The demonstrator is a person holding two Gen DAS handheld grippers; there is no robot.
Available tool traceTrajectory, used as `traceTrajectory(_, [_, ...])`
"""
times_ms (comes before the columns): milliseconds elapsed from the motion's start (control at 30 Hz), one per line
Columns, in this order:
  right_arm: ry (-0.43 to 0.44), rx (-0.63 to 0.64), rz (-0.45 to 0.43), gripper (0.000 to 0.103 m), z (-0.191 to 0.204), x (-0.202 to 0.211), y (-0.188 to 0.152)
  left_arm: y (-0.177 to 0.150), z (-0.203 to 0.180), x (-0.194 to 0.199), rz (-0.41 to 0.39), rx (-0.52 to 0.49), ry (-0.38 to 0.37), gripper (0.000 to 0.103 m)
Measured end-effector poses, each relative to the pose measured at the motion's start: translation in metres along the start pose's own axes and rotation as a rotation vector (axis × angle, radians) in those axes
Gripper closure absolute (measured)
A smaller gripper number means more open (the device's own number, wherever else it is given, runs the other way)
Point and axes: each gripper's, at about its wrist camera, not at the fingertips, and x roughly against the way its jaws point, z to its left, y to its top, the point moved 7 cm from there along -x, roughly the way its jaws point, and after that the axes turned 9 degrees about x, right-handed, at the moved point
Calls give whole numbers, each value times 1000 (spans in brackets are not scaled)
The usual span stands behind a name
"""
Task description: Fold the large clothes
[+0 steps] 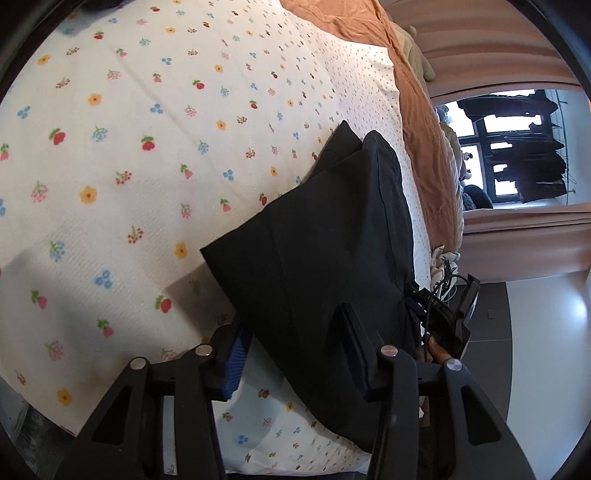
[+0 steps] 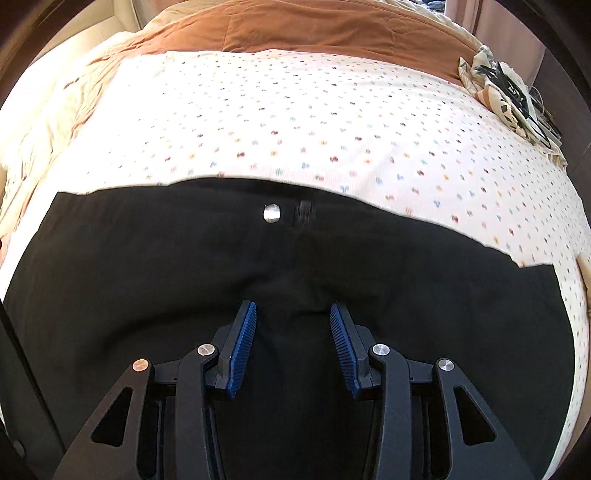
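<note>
A pair of black trousers (image 1: 325, 251) lies folded on a bed with a white flowered sheet (image 1: 129, 147). In the right wrist view the trousers (image 2: 147, 277) fill the lower half, waistband edge up, with a silver button (image 2: 272, 213) and the fly beside it. My left gripper (image 1: 295, 343) is open; the trousers' near edge lies between its fingers, covering part of the right finger. My right gripper (image 2: 293, 317) is open, its blue pads (image 2: 242, 343) just above the black cloth below the button. The other gripper shows in the left wrist view (image 1: 447, 314) at the bed's edge.
An orange blanket (image 2: 314, 29) is bunched at the bed's far side. A patterned cloth with black items (image 2: 509, 99) lies at the far right corner. In the left wrist view, pink curtains (image 1: 517, 44), a window with hanging dark clothes (image 1: 517, 155) and grey floor (image 1: 535, 350) are to the right.
</note>
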Motion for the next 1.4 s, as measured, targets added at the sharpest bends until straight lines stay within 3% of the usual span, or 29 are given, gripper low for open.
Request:
traceTrajectory(133, [57,-48,10,64,-5,3,-1,6,0,-8,14,1,4,57])
traceTrajectory(333, [204,-94,0,64,-7,29,-38,17,-10,-19,27,-48,-27,57])
traceTrajectory(433, [234,-84,-16,64,-2,44,-63,18,-15,-20,24,-67,-37,66])
traceTrajectory(500, [258,-80,-3,63,8,49,-84,19,-20,-18,27,-73,-66,78])
traceTrajectory(600, [298,-91,26,63,21,50,-115,19,-33,-13,26,-101,-91,85])
traceTrajectory(767, [319,-91,32,39,36,49,-161,13,-64,3,8,-157,-161,88])
traceTrajectory(933, [445,-139,-10,39,39,52,-197,4,-100,14,7,-213,-242,89])
traceTrajectory(1100, [457,-120,-5,42,49,44,-234,-11,-145,20,37,-268,-337,89])
traceTrajectory(1167, [462,-138,5,53,54,36,-251,-19,-158,21,51,-299,-353,89])
traceTrajectory(1400, [441,-194,2,58,60,7,-289,-51,-201,13,129,-367,-401,90])
